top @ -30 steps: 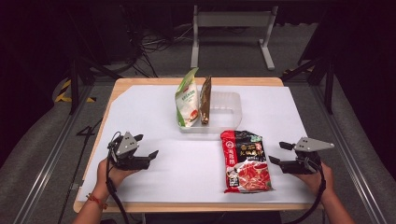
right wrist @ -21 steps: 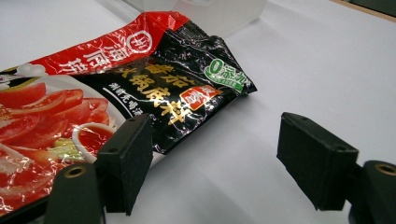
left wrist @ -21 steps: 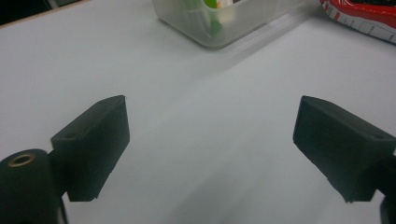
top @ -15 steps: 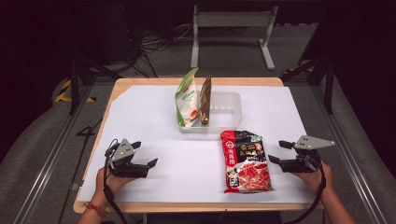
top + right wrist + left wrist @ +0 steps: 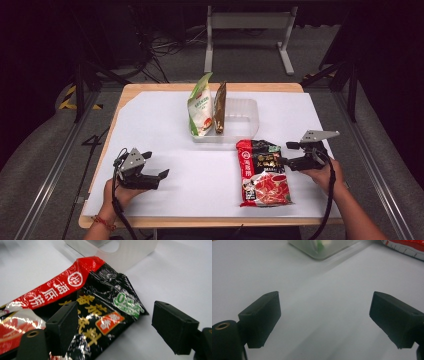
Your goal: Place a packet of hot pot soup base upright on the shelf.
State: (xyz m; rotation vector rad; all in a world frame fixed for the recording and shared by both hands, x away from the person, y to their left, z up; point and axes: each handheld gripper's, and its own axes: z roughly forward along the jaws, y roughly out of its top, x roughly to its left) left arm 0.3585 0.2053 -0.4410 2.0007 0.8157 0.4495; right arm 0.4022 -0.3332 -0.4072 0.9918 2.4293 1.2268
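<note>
A red and black foil packet (image 5: 262, 172) lies flat on the white table cover, right of centre. Its black top corner (image 5: 110, 307) sits between the jaws of my right gripper (image 5: 113, 326), which stands open around it at the packet's right edge (image 5: 286, 154). A clear plastic tray (image 5: 242, 122) behind the packet holds a green-and-white pouch (image 5: 200, 107) and a brown packet (image 5: 220, 107), both upright at its left end. My left gripper (image 5: 156, 167) rests open near the table's front left, with only bare cover between its jaws (image 5: 324, 315).
The white cover (image 5: 165, 125) spreads over a wooden table (image 5: 150, 87) whose edges drop to a dark floor. A metal frame stand (image 5: 247, 20) and cables lie beyond the far edge. The tray corner (image 5: 319, 250) shows ahead of the left gripper.
My left gripper has drawn back toward the front left edge of the table and sits lower. The right gripper has stayed by the packet's right side.
</note>
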